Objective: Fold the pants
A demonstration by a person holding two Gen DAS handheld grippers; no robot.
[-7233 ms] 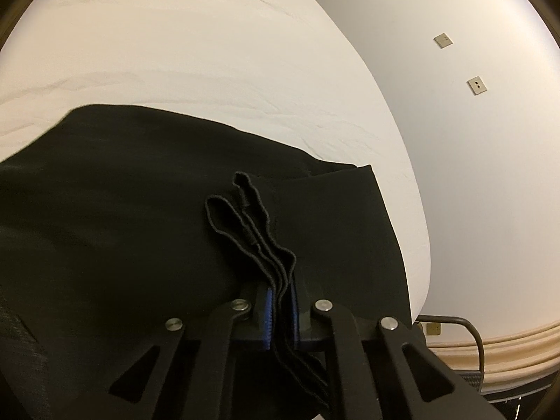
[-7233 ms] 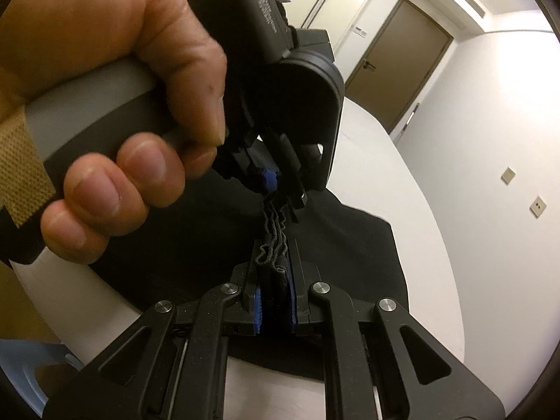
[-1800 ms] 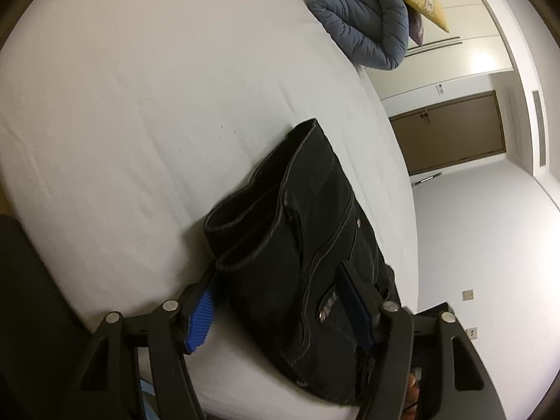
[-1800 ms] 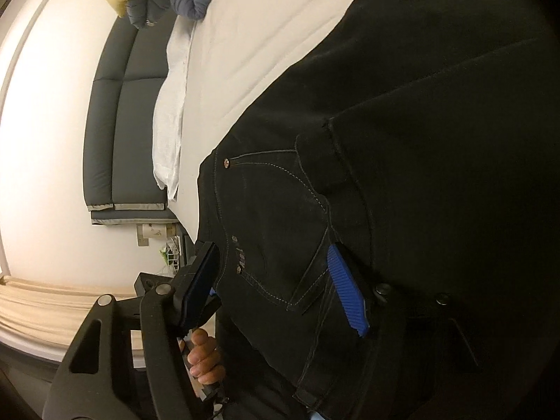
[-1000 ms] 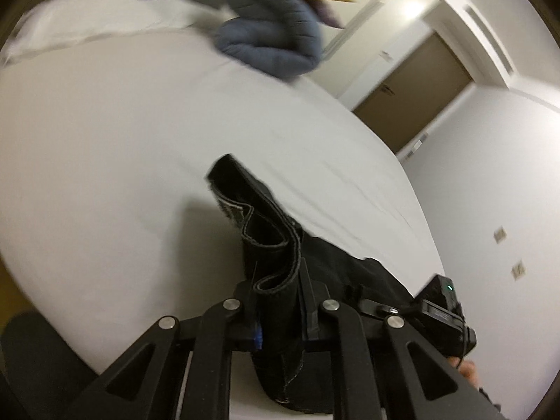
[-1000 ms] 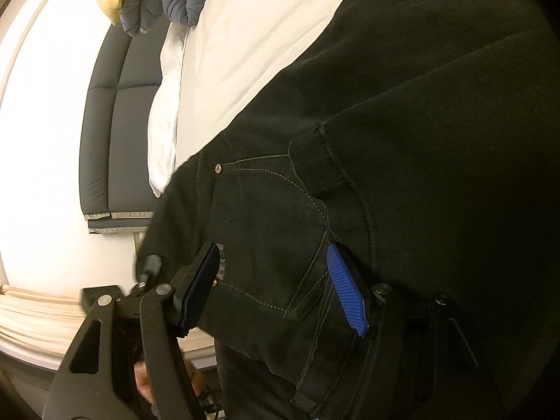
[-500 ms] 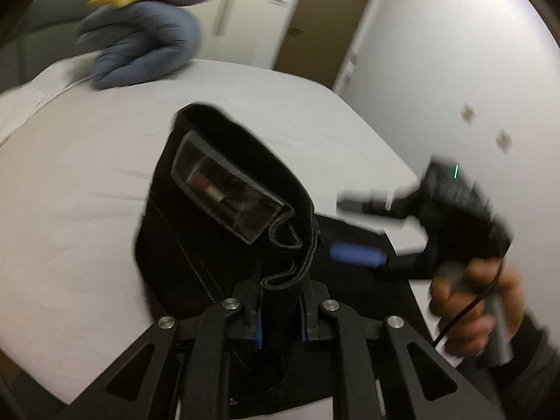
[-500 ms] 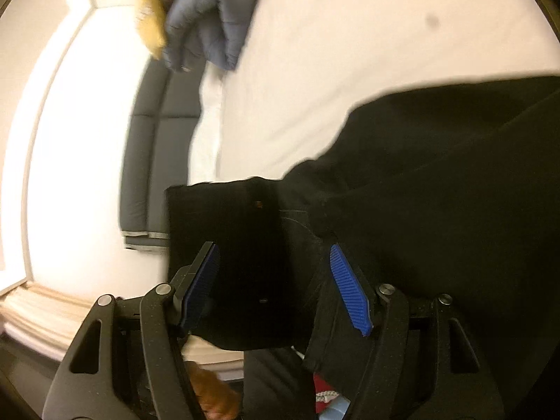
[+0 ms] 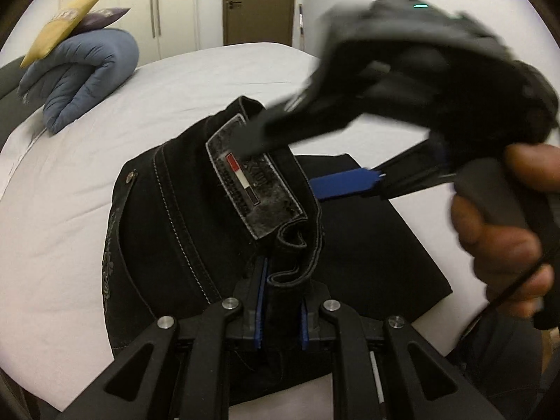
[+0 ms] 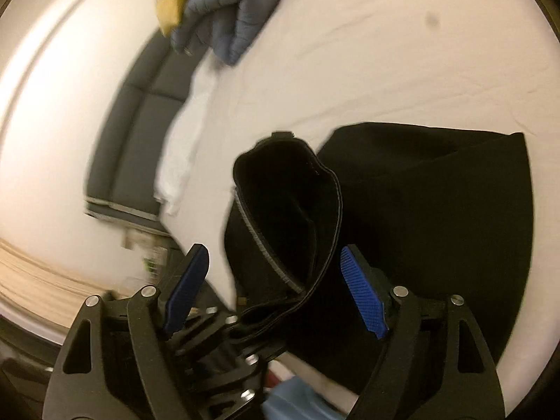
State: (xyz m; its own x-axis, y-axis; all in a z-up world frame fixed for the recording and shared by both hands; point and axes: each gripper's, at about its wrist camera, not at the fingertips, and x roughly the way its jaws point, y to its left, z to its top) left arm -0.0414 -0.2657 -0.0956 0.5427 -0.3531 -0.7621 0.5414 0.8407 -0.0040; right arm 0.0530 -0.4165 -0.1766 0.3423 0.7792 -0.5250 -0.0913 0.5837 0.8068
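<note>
The black pants (image 9: 182, 231) lie folded on the white bed (image 9: 63, 182), waistband raised, with a grey patch label (image 9: 252, 189) showing. My left gripper (image 9: 281, 309) is shut on the waistband edge and holds it up. My right gripper (image 9: 301, 161) is open, blurred, its blue pads on either side of the raised waistband near the label. In the right wrist view the open right gripper (image 10: 276, 290) straddles the lifted waistband (image 10: 290, 217); the rest of the pants (image 10: 437, 203) lies flat behind.
A rolled blue duvet (image 9: 80, 73) with a yellow pillow (image 9: 63, 24) sits at the head of the bed. A dark headboard (image 10: 140, 133) stands behind. A brown door (image 9: 259, 3) and white closets stand at the far wall. The bed edge is near me.
My left gripper has closed on the waistband and lifted it upright. My right gripper has let go of the pants, swung round and come in open around the raised waistband.
</note>
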